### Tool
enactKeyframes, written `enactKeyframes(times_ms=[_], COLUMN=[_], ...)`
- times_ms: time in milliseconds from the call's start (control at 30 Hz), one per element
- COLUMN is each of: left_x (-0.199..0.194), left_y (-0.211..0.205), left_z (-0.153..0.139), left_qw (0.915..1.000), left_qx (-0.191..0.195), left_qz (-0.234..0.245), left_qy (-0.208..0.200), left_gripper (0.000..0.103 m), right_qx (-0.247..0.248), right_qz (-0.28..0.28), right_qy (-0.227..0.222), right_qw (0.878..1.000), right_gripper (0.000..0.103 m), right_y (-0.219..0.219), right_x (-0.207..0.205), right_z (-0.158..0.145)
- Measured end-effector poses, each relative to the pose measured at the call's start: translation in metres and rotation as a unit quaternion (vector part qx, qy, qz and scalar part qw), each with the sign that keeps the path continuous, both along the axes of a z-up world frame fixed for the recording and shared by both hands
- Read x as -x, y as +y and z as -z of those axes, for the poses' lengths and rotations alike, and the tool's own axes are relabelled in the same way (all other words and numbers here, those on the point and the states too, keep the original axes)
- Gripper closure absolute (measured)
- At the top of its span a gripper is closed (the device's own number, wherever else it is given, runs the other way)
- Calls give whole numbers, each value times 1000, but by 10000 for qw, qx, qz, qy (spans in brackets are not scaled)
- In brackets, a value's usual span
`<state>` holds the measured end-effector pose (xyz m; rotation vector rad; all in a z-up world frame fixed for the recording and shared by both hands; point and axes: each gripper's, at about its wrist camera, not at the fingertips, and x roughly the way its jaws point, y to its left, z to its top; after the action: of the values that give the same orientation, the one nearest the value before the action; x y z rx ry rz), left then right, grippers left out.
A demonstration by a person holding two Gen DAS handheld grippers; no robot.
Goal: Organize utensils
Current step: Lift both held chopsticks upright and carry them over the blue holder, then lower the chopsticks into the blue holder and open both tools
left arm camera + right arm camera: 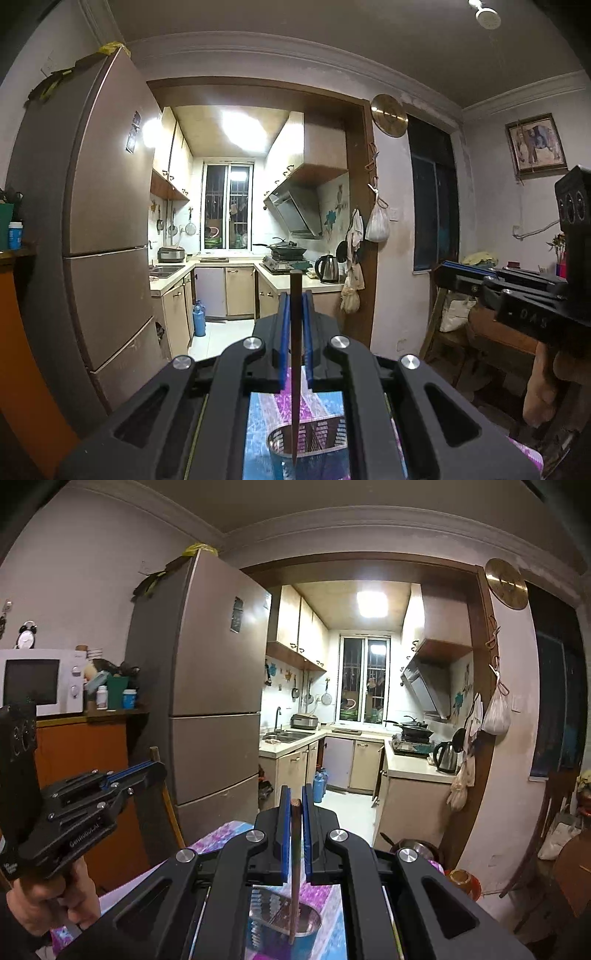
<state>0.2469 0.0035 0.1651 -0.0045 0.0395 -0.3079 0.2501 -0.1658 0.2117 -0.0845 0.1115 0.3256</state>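
Observation:
In the left wrist view my left gripper (pixel 295 295) is shut on a dark wooden chopstick (pixel 294 369) that stands upright between the blue pads. Its thin tip hangs just over a metal mesh utensil holder (pixel 317 424). In the right wrist view my right gripper (pixel 293 788) is shut on a brown chopstick (pixel 294 853), also upright, with its lower end over the same holder (pixel 308 917). The holder stands on a table with a blue and purple cloth (pixel 221 834). Each gripper shows in the other's view, hand-held: the right gripper (pixel 443 267) and the left gripper (pixel 155 766).
A tall brown fridge (pixel 107 221) stands left of the kitchen doorway (pixel 369 775). A wooden chair back (pixel 162 805) and an orange cabinet (pixel 74 760) with a microwave (pixel 40 681) are at the left. At the right stand a wooden table (pixel 498 336) and a chair (pixel 439 314).

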Motion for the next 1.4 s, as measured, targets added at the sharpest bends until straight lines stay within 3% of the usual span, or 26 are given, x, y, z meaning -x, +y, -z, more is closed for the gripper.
enactKeyframes(times_ms=[233, 533, 867, 1000, 1133, 1233, 1400], left_x=[-45, -87, -106, -103, -101, -85, -18], left_y=[-15, -16, -12, -8, -7, -3, 4], left_z=[12, 48, 68, 65, 61, 56, 60], left_qw=[9998, 9978, 9955, 9955, 9955, 9963, 9984], left_qx=[18, -65, -172, -141, -146, -115, -200], left_qz=[31, -23, -127, -219, -280, -331, -233], left_qy=[211, 660, 927, 906, 889, 791, 472], left_gripper=[98, 98, 96, 67, 62, 51, 35], right_qx=[-32, -183, -169, -184, -199, -232, -334], right_qz=[50, 91, 95, 121, 148, 127, -147], right_qy=[218, 764, 1023, 1016, 957, 860, 498], right_qw=[9997, 9969, 9946, 9946, 9951, 9959, 9981], right_gripper=[96, 96, 96, 95, 91, 91, 84], right_y=[3, 0, 0, -1, -5, -11, -37], right_x=[-48, -99, -118, -115, -105, -89, -8], right_z=[12, 64, 89, 87, 83, 77, 74])
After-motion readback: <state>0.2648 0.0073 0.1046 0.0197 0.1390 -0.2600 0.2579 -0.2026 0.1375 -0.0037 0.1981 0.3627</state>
